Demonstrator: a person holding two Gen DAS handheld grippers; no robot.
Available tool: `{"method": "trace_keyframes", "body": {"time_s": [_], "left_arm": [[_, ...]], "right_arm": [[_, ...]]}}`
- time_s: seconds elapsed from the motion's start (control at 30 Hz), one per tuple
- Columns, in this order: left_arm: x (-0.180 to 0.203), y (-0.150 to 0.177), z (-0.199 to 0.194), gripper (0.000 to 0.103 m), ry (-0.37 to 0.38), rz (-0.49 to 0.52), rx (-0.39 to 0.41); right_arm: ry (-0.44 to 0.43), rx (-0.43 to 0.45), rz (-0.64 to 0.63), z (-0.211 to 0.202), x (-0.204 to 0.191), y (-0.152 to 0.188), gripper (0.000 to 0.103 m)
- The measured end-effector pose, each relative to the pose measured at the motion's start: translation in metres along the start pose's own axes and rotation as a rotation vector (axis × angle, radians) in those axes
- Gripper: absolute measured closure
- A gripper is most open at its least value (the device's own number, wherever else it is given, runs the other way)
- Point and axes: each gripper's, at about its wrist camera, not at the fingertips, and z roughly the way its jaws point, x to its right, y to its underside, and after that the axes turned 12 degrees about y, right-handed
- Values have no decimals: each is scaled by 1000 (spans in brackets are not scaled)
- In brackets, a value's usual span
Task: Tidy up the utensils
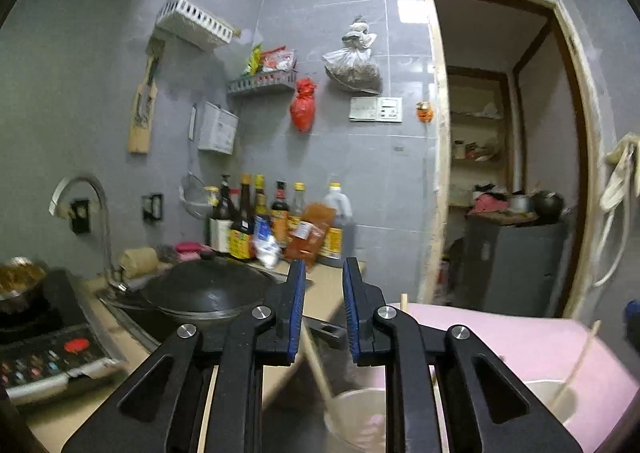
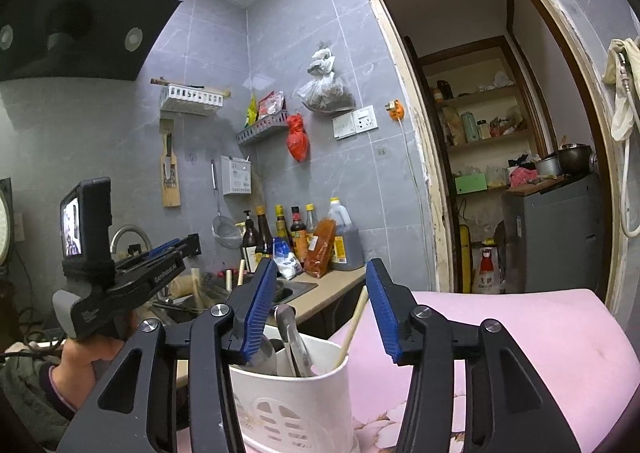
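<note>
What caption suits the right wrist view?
Right gripper open above a white utensil holder holding a chopstick and metal utensils on pink cloth.

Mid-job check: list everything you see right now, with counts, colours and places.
utensil holder: one, white, on the pink cloth, under the right gripper
metal utensils: count unclear, silver, standing in the holder
chopstick: one in the right view, pale wood, leaning in the holder
pink cloth: one, pink, over the near surface
wok: one, black, by the tap
sauce bottles: several, dark and amber, on the counter against the wall
red bag: one, red, hanging on the wall
left gripper: one, black with blue pads, jaws narrowly apart
right gripper: one, same colours, jaws open above the holder
hand: one, gripping the left gripper's handle
</note>
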Motion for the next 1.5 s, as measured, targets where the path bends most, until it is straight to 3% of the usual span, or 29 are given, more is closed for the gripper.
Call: {"method": "trace_keyframes", "body": {"time_s": [0.2,0.3,0.6,0.77,0.9,1.07,1.5], "left_arm": [[4,1,-19,87,108,-48,-17],[8,4,-32,84,174,-83,-45],[25,11,-65,62,292,-130,-119],[32,16,-87,38,345,-152,-139],[38,19,-106,21,378,-157,-155],[51,24,-134,10,389,-107,-156],[59,57,-170,9,381,-92,-225]], "right_arm": [[2,-13,1,-7,1,3,54],[10,-19,2,-12,3,5,48],[67,-29,-6,-39,9,3,27],[135,-49,-22,-61,15,2,18],[188,-57,-34,-88,19,1,2],[257,-64,-52,-121,20,2,0],[375,-116,-6,-185,27,19,0]]}}
